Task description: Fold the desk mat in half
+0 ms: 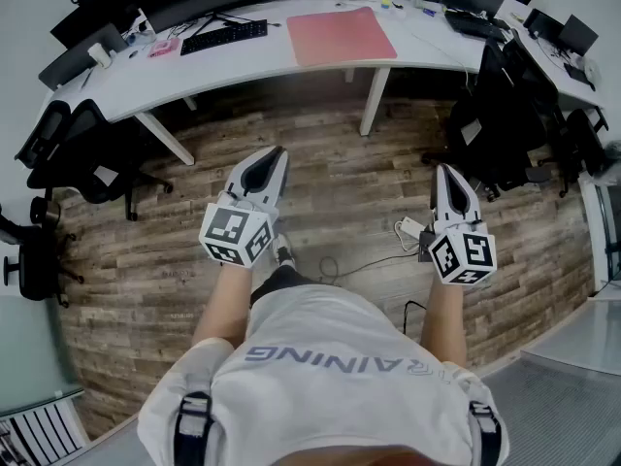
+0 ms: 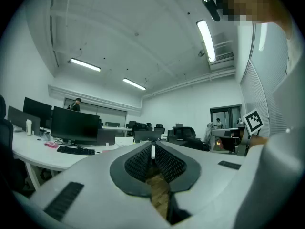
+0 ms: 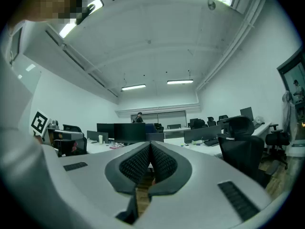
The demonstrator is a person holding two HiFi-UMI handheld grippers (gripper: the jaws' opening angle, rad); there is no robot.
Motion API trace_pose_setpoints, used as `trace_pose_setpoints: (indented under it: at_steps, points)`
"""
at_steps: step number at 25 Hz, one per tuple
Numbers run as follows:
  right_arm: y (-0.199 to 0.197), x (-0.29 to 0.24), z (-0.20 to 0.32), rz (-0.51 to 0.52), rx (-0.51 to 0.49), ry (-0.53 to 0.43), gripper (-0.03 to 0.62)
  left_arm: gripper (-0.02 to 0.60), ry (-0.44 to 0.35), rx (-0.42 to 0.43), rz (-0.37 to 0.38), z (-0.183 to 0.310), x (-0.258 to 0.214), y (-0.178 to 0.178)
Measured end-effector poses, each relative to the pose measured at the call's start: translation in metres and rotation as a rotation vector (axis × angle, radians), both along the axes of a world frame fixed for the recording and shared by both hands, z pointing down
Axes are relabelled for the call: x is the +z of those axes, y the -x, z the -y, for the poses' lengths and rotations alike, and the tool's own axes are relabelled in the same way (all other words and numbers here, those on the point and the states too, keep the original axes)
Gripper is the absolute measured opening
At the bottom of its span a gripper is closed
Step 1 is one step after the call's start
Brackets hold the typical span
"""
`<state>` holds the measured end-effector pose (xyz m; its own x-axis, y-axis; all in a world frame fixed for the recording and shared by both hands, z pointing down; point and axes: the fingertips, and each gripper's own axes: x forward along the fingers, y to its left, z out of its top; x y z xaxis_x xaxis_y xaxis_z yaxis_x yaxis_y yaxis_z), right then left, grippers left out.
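Note:
In the head view the pink desk mat lies flat and unfolded on the white curved desk, far ahead of me. Both grippers hang over the wooden floor, well short of the desk and apart from the mat. The left gripper is shut with nothing in it; its ribbed pads meet at the tip in the left gripper view. My right gripper is likewise shut and holds nothing, its jaws together at the tip in the right gripper view. Each gripper view looks level across the office.
A black keyboard and monitors sit on the desk left of the mat. Black office chairs stand at the left and right. A power strip with cables lies on the floor near the right gripper. A person stands far back.

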<state>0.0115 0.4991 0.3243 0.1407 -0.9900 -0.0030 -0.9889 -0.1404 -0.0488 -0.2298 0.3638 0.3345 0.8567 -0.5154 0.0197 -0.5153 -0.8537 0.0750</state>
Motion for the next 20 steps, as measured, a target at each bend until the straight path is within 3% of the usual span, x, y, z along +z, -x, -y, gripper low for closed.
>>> trace_pose_setpoints:
  at_steps: [10,20]
  points:
    - [0.006,0.003,-0.001,-0.001,-0.016,0.008,0.021,0.044,0.007,0.001,-0.002,-0.005,0.002,0.004]
    - [-0.011,0.014,0.011,0.071,-0.021,-0.029,0.021,0.044,0.032,0.023,0.013,0.007,0.013,-0.010]
